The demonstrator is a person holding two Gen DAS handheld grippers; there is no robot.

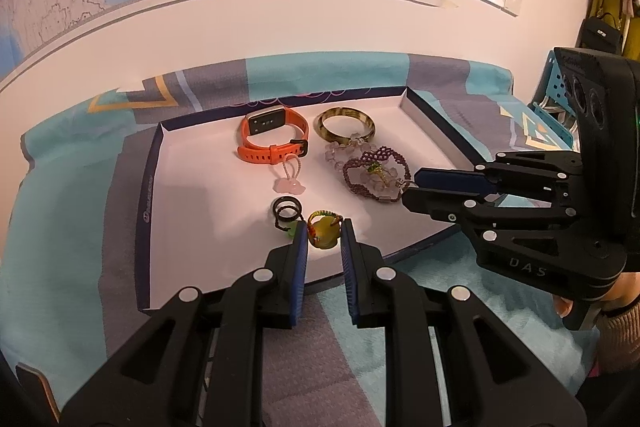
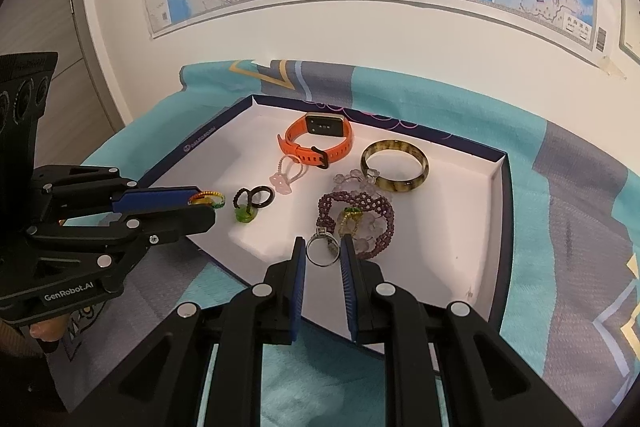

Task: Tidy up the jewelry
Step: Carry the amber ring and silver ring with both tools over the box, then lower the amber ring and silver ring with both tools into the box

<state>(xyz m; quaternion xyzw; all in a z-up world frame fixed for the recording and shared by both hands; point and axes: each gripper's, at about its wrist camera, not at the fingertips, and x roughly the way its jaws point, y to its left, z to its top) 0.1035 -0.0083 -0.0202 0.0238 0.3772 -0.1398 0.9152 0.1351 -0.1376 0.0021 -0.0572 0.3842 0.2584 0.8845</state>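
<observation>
silver ring (image 2: 322,251) — between right claw (image 2: 323,251) pads

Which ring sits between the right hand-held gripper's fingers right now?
The plain silver ring, just in front of the purple beaded bracelet. The yellow-green ring is at the left hand-held gripper instead.

Both wrist views look down, close, from opposite sides, sharing the tray (image 1: 148,187).

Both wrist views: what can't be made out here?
- Yellow pendant: left view, left gripper fingers cover its sides; contact unclear.
- Silver ring: right view, right gripper fingers hide its edges.
- Purple beaded bracelet: tangled with other pieces; strands inseparable.
</observation>
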